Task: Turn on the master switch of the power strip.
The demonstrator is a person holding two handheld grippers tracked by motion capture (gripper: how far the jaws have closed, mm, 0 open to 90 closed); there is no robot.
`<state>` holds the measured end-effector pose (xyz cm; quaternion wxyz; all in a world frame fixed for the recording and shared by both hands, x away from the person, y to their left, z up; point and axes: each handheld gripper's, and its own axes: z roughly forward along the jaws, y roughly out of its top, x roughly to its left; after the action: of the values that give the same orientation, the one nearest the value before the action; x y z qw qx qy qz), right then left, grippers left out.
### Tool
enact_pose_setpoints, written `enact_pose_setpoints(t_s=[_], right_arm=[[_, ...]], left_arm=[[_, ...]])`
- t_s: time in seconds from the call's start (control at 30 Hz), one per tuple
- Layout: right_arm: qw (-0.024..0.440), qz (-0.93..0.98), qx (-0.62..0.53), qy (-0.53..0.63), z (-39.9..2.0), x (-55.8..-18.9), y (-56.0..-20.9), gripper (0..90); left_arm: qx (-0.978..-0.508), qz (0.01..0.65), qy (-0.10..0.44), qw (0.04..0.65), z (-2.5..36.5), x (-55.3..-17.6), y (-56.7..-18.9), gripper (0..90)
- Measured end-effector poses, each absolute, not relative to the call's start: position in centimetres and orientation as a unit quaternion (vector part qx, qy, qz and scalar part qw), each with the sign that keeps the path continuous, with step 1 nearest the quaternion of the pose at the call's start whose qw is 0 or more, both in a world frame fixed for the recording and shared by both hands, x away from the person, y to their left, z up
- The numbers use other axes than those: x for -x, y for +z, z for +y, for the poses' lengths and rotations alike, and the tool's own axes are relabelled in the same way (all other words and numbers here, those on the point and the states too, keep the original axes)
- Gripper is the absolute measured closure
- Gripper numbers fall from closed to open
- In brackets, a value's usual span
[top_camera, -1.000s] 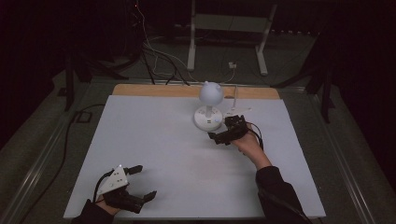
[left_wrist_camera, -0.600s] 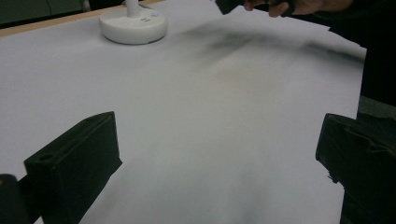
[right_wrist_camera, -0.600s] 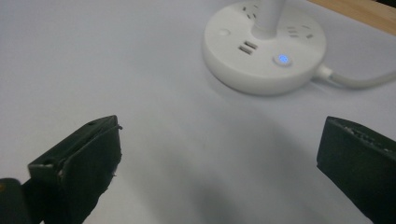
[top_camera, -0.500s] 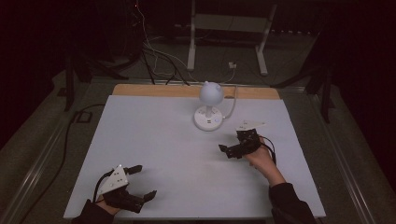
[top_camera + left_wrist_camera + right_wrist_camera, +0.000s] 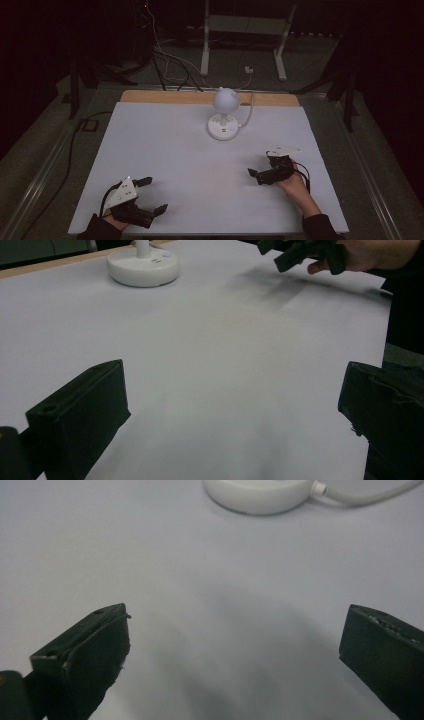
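Observation:
A small white desk lamp with a round head [image 5: 224, 100] stands on its disc base [image 5: 223, 131] at the back middle of the white table top [image 5: 190, 165]. My left gripper [image 5: 154, 195] rests at the near left corner, open and holding nothing. My right gripper [image 5: 261, 169] hovers low over the near right part of the table, well short of the lamp, with its jaws apart. In the left gripper view the lamp base [image 5: 143, 266] lies far ahead and the right gripper [image 5: 300, 251] is at the top right. The right gripper view has the lamp base [image 5: 257, 492] ahead.
A white cable [image 5: 360, 497] runs from the lamp base off the back of the table. A wooden strip [image 5: 165, 96] borders the far edge. Beyond it are a white metal stand [image 5: 245, 30] and loose cables [image 5: 165, 60] on a dark floor.
My right gripper has pulled back from beside the lamp base toward the near right of the table. The left gripper has stayed put.

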<state>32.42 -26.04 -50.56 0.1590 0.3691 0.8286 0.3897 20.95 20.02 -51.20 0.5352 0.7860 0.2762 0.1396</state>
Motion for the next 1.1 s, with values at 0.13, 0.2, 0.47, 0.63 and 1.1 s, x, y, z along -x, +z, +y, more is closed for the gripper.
enact_pose_setpoints(t_s=[0.13, 0.2, 0.47, 0.63, 1.1], right_arm=[[0.162, 0.830, -0.368, 0.386, -26.7, -31.8, -50.9, 0.0], [0.161, 0.833, -0.371, 0.378, -27.2, -31.2, -51.2, 0.0], [0.170, 0.827, -0.384, 0.374, -28.6, -29.5, -51.6, 0.0], [0.178, 0.827, -0.387, 0.367, -29.2, -28.5, -51.9, 0.0], [0.188, 0.820, -0.406, 0.357, -32.1, -25.3, -52.2, 0.0]], left_arm=[[-0.785, 0.276, 0.140, 0.536, 20.0, -20.9, -51.2, 0.2], [-0.786, 0.276, 0.141, 0.536, 20.0, -20.9, -51.2, 0.2], [-0.786, 0.275, 0.140, 0.536, 20.1, -20.9, -51.1, 0.2], [-0.785, 0.274, 0.140, 0.537, 20.1, -20.9, -51.1, 0.2], [-0.787, 0.273, 0.140, 0.535, 20.0, -20.9, -51.1, 0.2]])
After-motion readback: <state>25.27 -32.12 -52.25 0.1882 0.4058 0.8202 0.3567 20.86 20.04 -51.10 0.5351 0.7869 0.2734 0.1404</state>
